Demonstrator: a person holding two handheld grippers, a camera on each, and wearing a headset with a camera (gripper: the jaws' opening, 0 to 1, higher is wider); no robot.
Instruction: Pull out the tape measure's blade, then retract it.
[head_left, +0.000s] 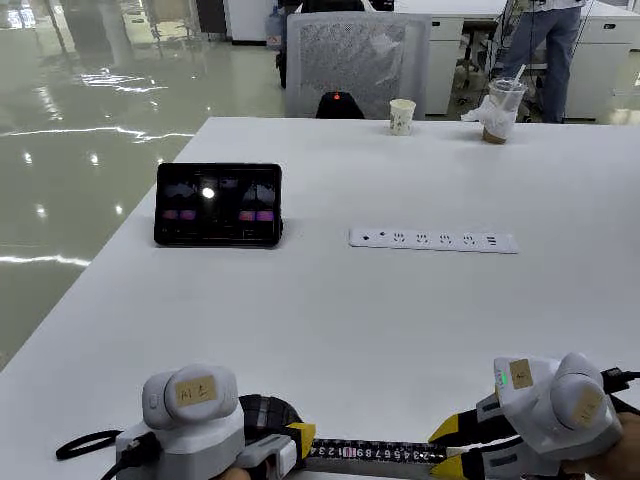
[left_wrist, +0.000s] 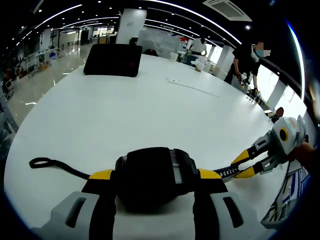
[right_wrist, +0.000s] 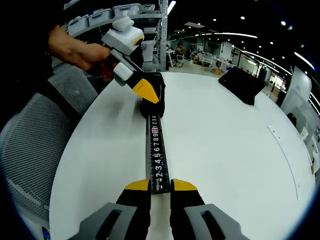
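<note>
Tape measure case (head_left: 266, 413) (left_wrist: 152, 175) (right_wrist: 153, 93): black, resting on the white table (head_left: 400, 330) near its front edge, clamped from both sides.
Blade (head_left: 375, 452) (left_wrist: 228, 172) (right_wrist: 156, 155): drawn out of the case in a straight line, lying flat on the table with the black numbered face up; its far end from the case sits between the other tool's jaws.
Left gripper (head_left: 285, 440) (left_wrist: 156, 174) (right_wrist: 145, 90): yellow-tipped jaws closed on the case, one tip on each side.
Right gripper (head_left: 447, 450) (left_wrist: 245, 164) (right_wrist: 160, 185): well apart from the case, at the free end of the blade, jaws pinched shut on it.
Wrist strap (head_left: 85, 443) (left_wrist: 50, 164): black loop lying on the table, trailing from the case on the side away from the blade.
Tablet (head_left: 218, 204) (left_wrist: 112, 60) (right_wrist: 242, 82): propped upright, far beyond the case, screen lit.
Power strip (head_left: 433, 240) (left_wrist: 192, 87): white, flat, beyond the case and off toward the blade's side.
Paper cup (head_left: 402, 115): at the table edge farthest from the case.
Plastic cup (head_left: 503, 105): near the paper cup, with a straw in it.
Mesh chair (head_left: 355, 60): behind that far edge.
</note>
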